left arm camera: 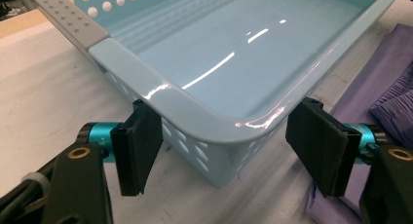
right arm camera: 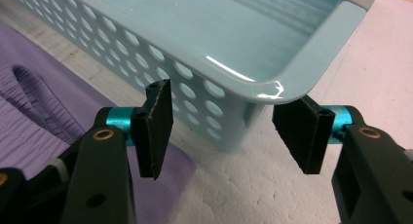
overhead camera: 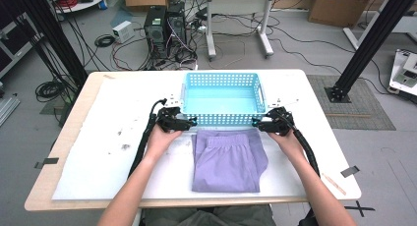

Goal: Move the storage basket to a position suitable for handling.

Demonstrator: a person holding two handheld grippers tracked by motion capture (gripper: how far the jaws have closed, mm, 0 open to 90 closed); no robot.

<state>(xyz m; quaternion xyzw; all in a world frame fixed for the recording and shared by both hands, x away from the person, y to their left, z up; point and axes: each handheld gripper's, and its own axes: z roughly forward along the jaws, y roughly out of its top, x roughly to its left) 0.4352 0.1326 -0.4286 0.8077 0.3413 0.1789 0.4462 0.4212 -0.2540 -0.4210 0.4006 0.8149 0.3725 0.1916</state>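
Note:
A light blue perforated basket (overhead camera: 221, 74) stands empty at the middle back of the table. In front of it lies a folded purple garment (overhead camera: 226, 159). My left gripper (overhead camera: 189, 122) is at the basket's near left corner. In the left gripper view the basket's rim (left arm camera: 195, 112) runs between the open jaws of the left gripper (left arm camera: 229, 148), and the garment (left arm camera: 389, 87) lies to the right. My right gripper (overhead camera: 255, 123) is at the near right corner. In the right gripper view the right gripper (right arm camera: 224, 131) stands open around that corner (right arm camera: 292, 73), with the garment (right arm camera: 29, 112) at the left.
A white foam sheet (overhead camera: 113, 137) covers most of the wooden table. A wooden stick (overhead camera: 334, 183) and a strip of tape (overhead camera: 349, 171) lie near the front right edge. Beyond the table are computer towers (overhead camera: 164, 27), cables and black frame posts (overhead camera: 373, 39).

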